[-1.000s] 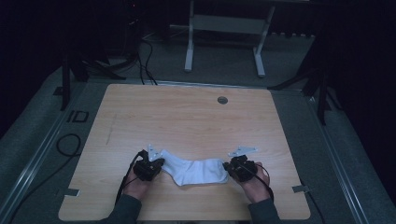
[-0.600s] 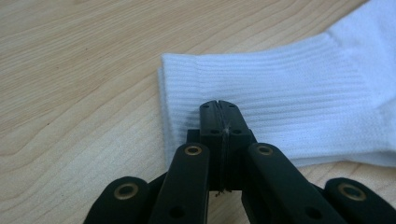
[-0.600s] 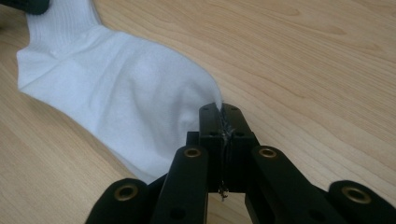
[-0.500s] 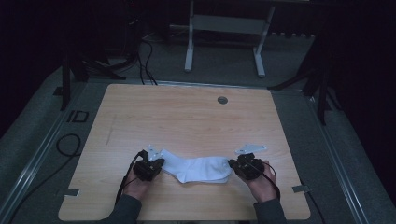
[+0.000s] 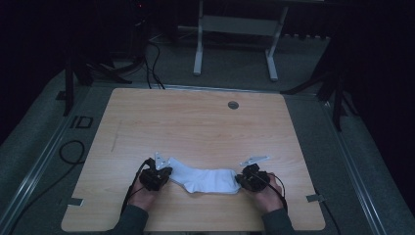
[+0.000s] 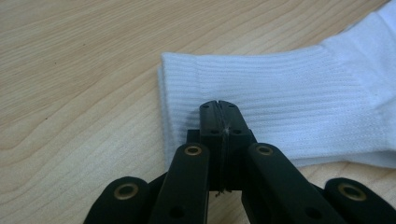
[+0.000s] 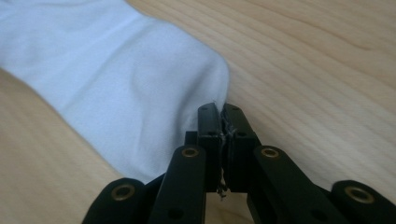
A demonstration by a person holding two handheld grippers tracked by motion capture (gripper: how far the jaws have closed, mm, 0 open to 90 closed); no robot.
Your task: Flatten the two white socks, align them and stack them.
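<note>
Two tongs meeting one white sock [image 5: 204, 179] from above, lying flat near the front edge of the wooden tabletop [image 5: 195, 122], left tongs [image 5: 164, 173] at one end, right tongs [image 5: 241, 180] at the other. Left gripper view: pressing together over the ribbed cuff [image 6: 261, 93]. Right gripper view: pinching shut beside the toe [image 7: 205, 79], grip impossible to tell.

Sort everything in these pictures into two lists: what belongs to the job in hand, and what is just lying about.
In the job:
white sock
left gripper, jaws shut
right gripper, jaws shut

Lying about:
round grommet in the table
floor cable
metal frame behind
</note>
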